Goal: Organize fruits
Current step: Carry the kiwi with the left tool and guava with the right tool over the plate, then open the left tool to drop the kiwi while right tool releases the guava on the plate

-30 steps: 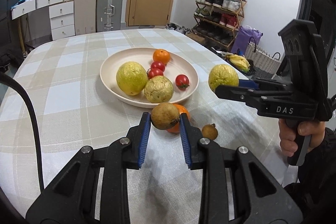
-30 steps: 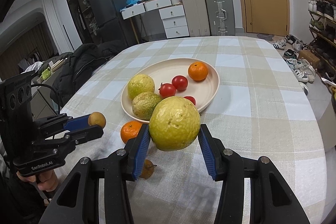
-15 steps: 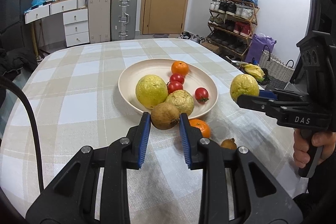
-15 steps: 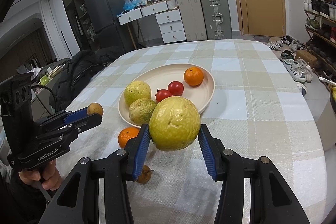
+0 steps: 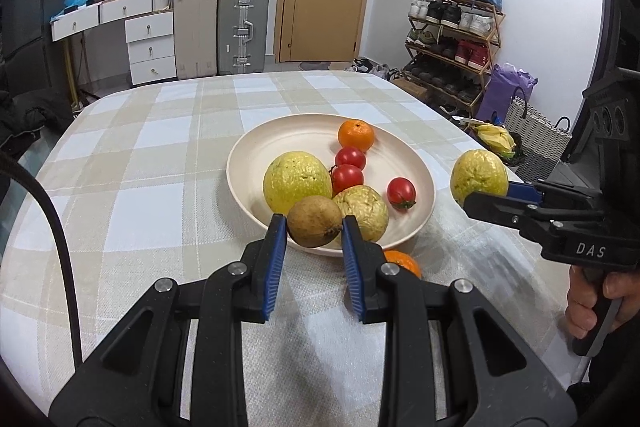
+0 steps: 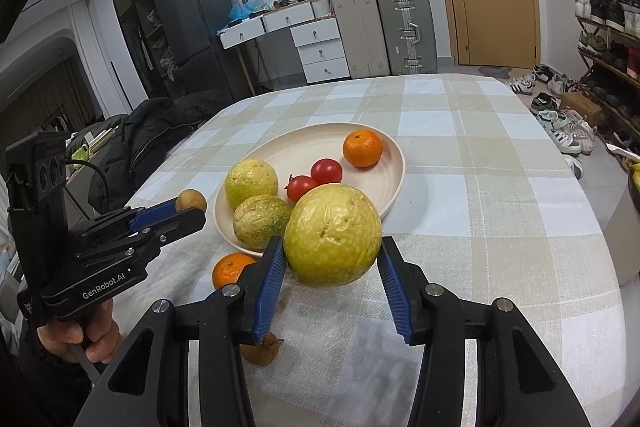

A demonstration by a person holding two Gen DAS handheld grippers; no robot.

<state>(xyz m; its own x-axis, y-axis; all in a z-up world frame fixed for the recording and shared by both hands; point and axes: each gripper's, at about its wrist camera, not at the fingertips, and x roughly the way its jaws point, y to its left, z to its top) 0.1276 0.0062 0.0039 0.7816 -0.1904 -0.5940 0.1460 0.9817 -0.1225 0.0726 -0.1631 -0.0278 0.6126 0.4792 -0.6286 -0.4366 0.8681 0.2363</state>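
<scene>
My left gripper [image 5: 314, 241] is shut on a small brown fruit [image 5: 315, 221], held just above the near rim of the cream plate [image 5: 256, 151]. On the plate lie two yellow-green fruits [image 5: 297, 181], an orange mandarin [image 5: 355, 135] and three red tomatoes [image 5: 351, 158]. My right gripper [image 6: 332, 267] is shut on a large yellow fruit [image 6: 333, 235], held above the cloth to the right of the plate [image 6: 394, 157]. A second mandarin [image 6: 229, 269] and a small brown fruit [image 6: 260, 353] rest on the tablecloth below my grippers.
The checked tablecloth [image 5: 140, 167] covers a rounded table. Behind it stand suitcases [image 5: 242, 27], white drawers [image 5: 150, 47] and a door. A shoe rack [image 5: 452, 39] and bags stand off the right edge, a dark coat [image 6: 152, 131] off the left.
My left gripper has carried the brown fruit forward from above the loose mandarin to the plate's near rim. The right gripper with the yellow fruit has stayed put.
</scene>
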